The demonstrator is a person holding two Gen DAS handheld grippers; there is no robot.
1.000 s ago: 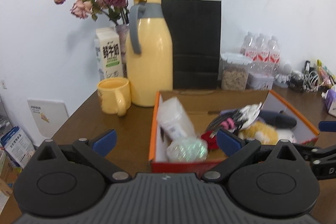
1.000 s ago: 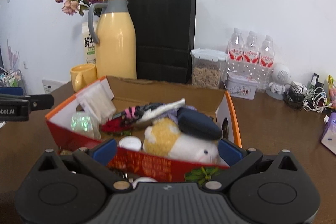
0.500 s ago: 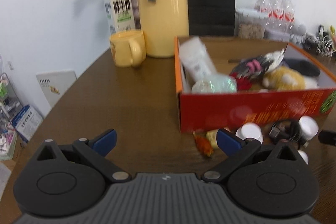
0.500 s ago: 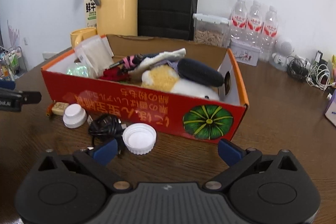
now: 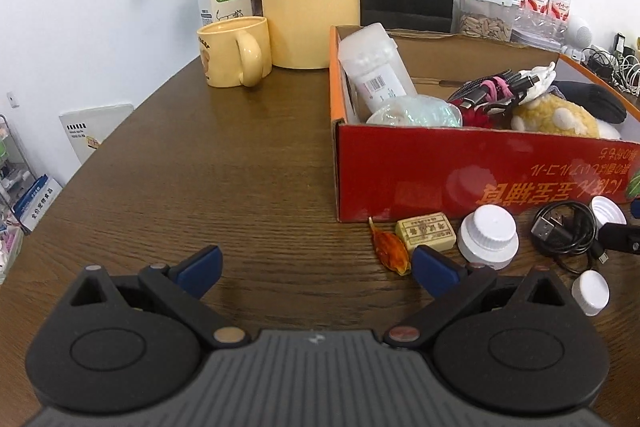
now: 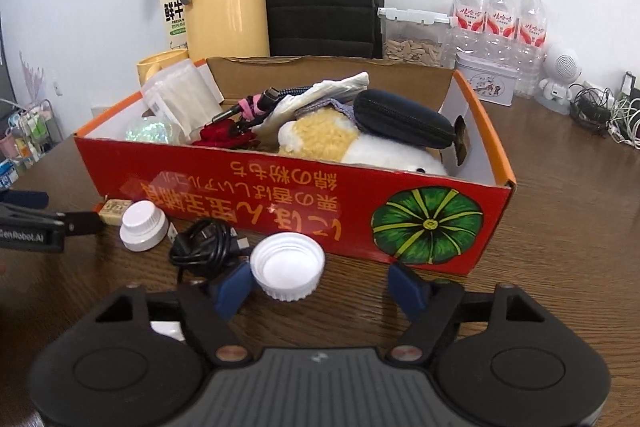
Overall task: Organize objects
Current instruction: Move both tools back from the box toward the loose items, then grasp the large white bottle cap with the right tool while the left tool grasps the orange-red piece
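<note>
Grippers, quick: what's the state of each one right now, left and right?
Left gripper: open, nothing between its jaws, above bare table.
Right gripper: jaws closing, not yet gripping; the upturned white cap lies between them, by the left finger.

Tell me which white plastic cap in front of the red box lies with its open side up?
The wide ribbed white cap nearest the right gripper; its hollow inside shows. The stepped white cap faces closed side up.

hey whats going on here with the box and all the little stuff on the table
A person holds a gripper in each hand over small items lying in front of the red box. The right gripper is closing around the upturned white cap, not yet pinching it. The left gripper is open and empty, near the orange wrapper.
</note>
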